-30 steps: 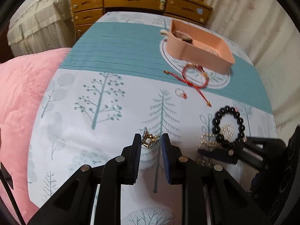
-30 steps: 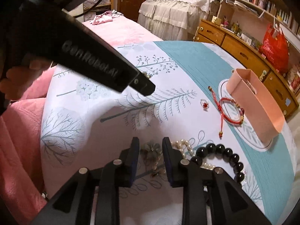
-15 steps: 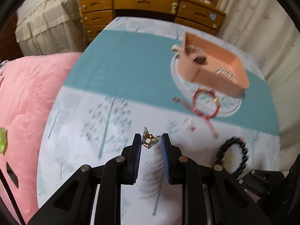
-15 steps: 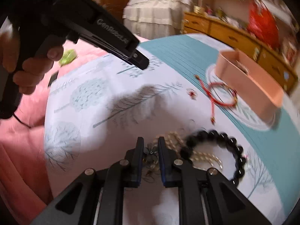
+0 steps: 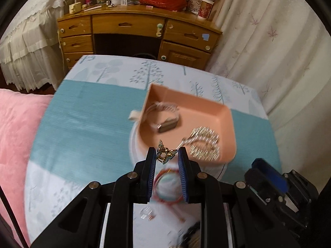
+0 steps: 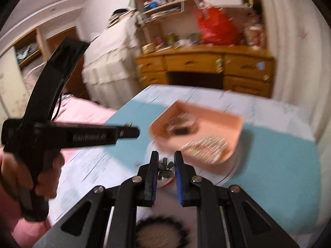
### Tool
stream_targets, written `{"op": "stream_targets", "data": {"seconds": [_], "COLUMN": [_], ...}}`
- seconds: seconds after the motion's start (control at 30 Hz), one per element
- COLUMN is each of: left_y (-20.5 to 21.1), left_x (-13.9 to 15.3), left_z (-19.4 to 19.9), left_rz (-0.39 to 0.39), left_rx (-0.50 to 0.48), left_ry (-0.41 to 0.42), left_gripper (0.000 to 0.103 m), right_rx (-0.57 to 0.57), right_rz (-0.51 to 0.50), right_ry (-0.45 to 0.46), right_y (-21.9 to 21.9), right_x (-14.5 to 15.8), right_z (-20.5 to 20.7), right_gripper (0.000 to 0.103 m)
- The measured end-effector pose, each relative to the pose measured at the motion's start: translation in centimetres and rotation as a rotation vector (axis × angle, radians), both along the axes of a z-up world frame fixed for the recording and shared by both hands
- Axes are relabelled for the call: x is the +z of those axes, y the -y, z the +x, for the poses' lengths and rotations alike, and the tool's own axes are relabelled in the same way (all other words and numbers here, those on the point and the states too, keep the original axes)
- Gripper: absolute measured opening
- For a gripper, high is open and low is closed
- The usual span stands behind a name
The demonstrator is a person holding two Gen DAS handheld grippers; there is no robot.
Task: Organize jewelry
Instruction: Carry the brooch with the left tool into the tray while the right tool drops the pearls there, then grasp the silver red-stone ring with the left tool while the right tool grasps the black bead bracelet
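Note:
My left gripper [image 5: 167,153] is shut on a small gold and teal ornament [image 5: 165,155], held in the air just before the near rim of the pink tray [image 5: 196,111]. Inside the tray lie a silver chain bracelet [image 5: 203,144] and a grey block [image 5: 168,126] with white cord. My right gripper [image 6: 166,159] is shut on a dark flower-shaped piece [image 6: 165,168], also close to the near side of the pink tray [image 6: 219,122]. In the right wrist view the left gripper [image 6: 132,132] reaches in from the left, held by a hand [image 6: 47,165].
On the tree-print cloth under the grippers lie a red cord bracelet [image 5: 167,184], a small ring [image 5: 148,214] and a black bead bracelet [image 6: 161,233]. A wooden desk [image 5: 128,33] stands behind the table, a curtain [image 5: 269,51] on the right, a pink blanket [image 5: 18,124] on the left.
The right gripper closed on the dark flower piece, lifted it and rolled. Both grippers carried their pieces up and forward from the near cloth to the pink tray.

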State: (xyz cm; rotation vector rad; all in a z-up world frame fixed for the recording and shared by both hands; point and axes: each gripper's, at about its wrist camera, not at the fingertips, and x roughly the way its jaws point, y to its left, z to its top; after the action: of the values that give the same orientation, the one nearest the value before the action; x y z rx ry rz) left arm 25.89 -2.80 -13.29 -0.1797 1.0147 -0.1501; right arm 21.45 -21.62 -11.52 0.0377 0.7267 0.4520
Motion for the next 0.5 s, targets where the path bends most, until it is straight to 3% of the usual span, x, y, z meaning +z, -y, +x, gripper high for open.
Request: {"op": "stream_targets", "data": {"seconds": [0.27, 0.3, 0.37, 0.4, 0.5], "left_y": [2.0, 2.1, 2.1, 2.0, 1.4], "left_x": [-0.1, -0.2, -0.1, -0.1, 0.3], "left_z": [3.5, 3.8, 4.2, 4.3, 4.2], "left_rz": [0.004, 0.019, 0.068, 0.081, 0.073], "left_rx": [0.001, 0.009, 0.026, 0.026, 0.008], "left_ry": [0.02, 0.017, 0.007, 0.01, 0.013], "left_gripper": [0.02, 0.023, 0.049, 0.067, 0.07], "right_rx": [-0.074, -0.087, -0.108, -0.119, -0.15], "right_rz": [0.031, 0.037, 0.033, 0.022, 0.046], "right_ry": [0.059, 0.065, 0.009, -0.019, -0.031], "right_y": [2.1, 2.4, 2.5, 2.5, 3.3], "right_x": [-0.4, -0.7, -1.6, -2.0, -2.0], "right_z": [3.4, 3.5, 4.6, 5.0, 4.7], "right_gripper": [0.016, 0.016, 0.028, 0.044, 0.051]}}
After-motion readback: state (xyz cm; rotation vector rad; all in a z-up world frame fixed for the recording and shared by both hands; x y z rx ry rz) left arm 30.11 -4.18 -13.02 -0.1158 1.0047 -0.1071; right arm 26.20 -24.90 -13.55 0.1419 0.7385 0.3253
